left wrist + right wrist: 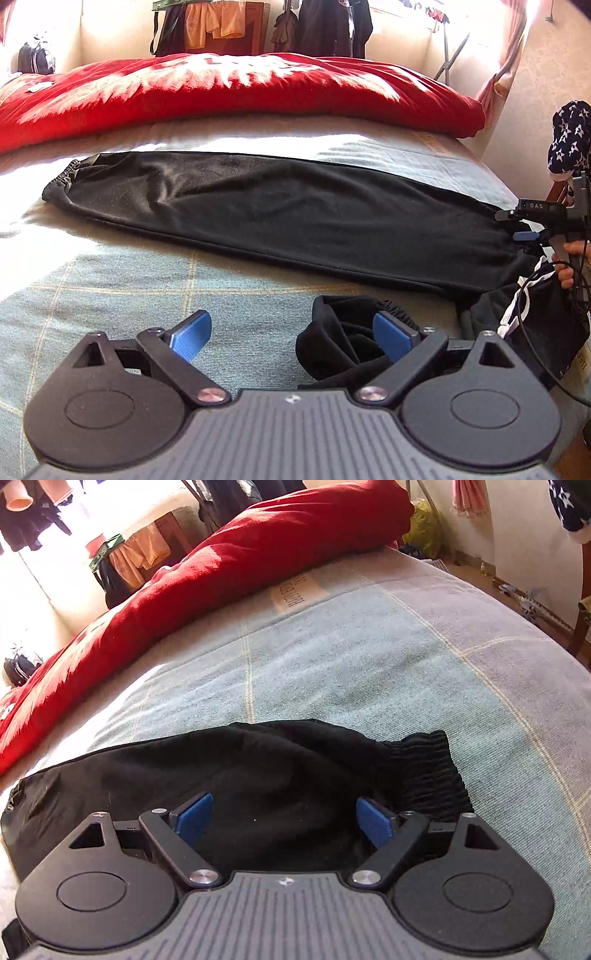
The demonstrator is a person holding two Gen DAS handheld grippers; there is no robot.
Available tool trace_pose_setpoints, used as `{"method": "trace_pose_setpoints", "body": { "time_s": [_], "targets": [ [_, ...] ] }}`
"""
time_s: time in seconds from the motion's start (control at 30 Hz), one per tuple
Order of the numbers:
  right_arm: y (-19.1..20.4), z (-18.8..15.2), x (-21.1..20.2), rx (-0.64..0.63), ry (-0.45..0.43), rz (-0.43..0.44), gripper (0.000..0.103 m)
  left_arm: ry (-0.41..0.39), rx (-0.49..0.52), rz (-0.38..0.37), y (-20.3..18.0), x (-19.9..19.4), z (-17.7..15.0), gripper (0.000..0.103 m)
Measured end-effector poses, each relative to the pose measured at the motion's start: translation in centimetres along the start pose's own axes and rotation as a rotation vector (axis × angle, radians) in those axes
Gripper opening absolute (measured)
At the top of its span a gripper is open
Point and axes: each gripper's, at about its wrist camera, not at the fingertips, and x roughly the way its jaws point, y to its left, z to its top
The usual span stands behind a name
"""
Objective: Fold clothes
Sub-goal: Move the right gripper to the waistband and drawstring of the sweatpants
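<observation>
Black trousers point(280, 210) lie across the bed, one leg stretched flat from its elastic cuff point(61, 177) on the left towards the waist on the right. The other leg's cuff point(343, 343) is bunched up against the right pad of my left gripper point(291, 336), which is open and presses on nothing. My right gripper point(517, 225) sits at the waist end, in a hand point(567, 273). In the right wrist view my right gripper point(284, 819) stands open over the black fabric point(236, 771), beside the ribbed waistband point(424, 775). A white drawstring point(515, 306) hangs at the waist.
A red duvet point(221, 88) is heaped along the far side of the bed point(369, 657), which has a pale blue checked cover. Clothes hang on a rack point(218, 26) behind it. The bed's edge drops to the floor point(517, 587) on the right, near a wooden chair point(581, 620).
</observation>
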Motion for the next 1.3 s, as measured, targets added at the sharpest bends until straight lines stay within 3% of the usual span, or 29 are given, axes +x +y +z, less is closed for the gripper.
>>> {"method": "trace_pose_setpoints", "body": {
  "time_s": [0.07, 0.17, 0.23, 0.33, 0.47, 0.63, 0.77, 0.9, 1.1, 1.3],
  "targets": [
    [0.8, -0.1, -1.7, -0.007, -0.009, 0.024, 0.089, 0.005, -0.004, 0.014, -0.2, -0.4, -0.2, 0.094],
    [2.3, -1.6, -4.2, -0.019, -0.005, 0.145, 0.097, 0.013, -0.014, 0.04, -0.1, -0.7, -0.2, 0.094],
    [2.8, -2.9, -4.0, -0.021, 0.049, 0.205, 0.098, 0.021, -0.024, 0.052, 0.0, -0.7, -0.1, 0.094],
    [2.9, -4.0, -1.4, -0.05, 0.123, 0.141, 0.098, 0.035, -0.022, 0.058, -0.2, -0.3, 0.3, 0.094],
    [1.9, -2.7, 0.1, 0.004, 0.094, 0.169, 0.1, 0.037, 0.003, 0.043, -1.2, 0.0, 0.6, 0.094],
    [1.7, -2.0, -1.8, 0.087, 0.058, 0.184, 0.1, 0.032, 0.011, 0.024, -1.6, -0.4, 0.4, 0.094],
    [2.6, -4.3, -5.2, 0.077, 0.04, 0.259, 0.101, 0.038, -0.021, 0.037, -0.6, -0.5, -0.2, 0.094],
    [3.5, -7.1, -7.3, 0.08, 0.054, 0.264, 0.101, 0.056, -0.056, 0.039, 0.4, 0.0, -0.7, 0.094],
    [5.5, -10.9, -10.1, 0.049, 0.066, 0.217, 0.102, 0.073, -0.034, -0.006, 0.7, 1.0, -1.0, 0.094],
    [7.4, -13.8, -10.1, 0.06, 0.093, 0.183, 0.102, 0.059, 0.021, -0.067, 0.9, 1.5, -1.2, 0.094]
  ]
}}
